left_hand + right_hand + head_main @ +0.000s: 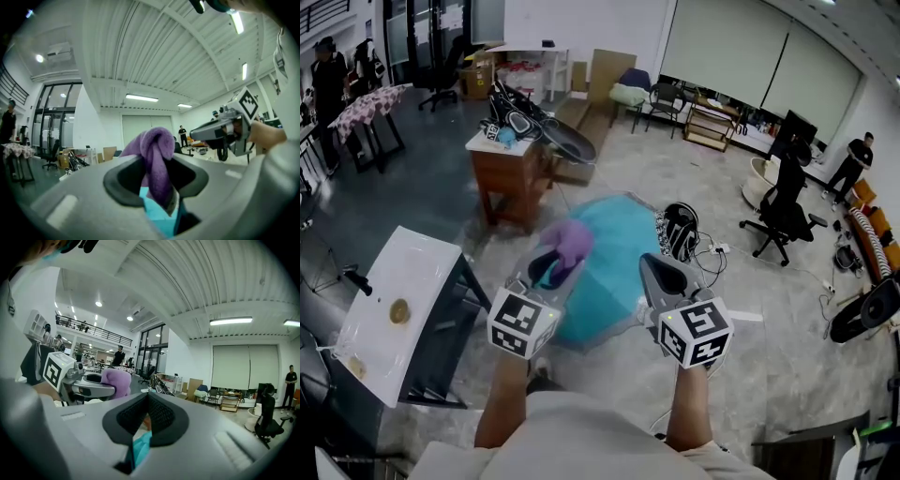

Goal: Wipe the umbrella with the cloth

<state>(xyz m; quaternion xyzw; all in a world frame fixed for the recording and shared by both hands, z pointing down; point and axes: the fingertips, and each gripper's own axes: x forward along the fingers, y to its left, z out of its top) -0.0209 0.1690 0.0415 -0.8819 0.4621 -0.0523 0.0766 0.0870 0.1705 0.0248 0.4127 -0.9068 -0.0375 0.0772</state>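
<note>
Your left gripper point(551, 267) pinches the purple cloth point(572, 239) in its fingers over the central teal umbrella point(614, 246); your right gripper point(659, 269) has its fingers pressed together.

A pale marbled floor point(712, 178) spreads beneath a ribbed white ceiling point(154, 51) hung with strip lights point(142, 98). White roller blinds point(731, 52) cover the far wall. A wooden table point(511, 183), a white table point(412, 272) and a black office chair point(780, 211) stand well apart.

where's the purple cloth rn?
The purple cloth is pinched in the left gripper, left of centre in the head view. It is held over the left part of the open teal umbrella on the floor.
</note>
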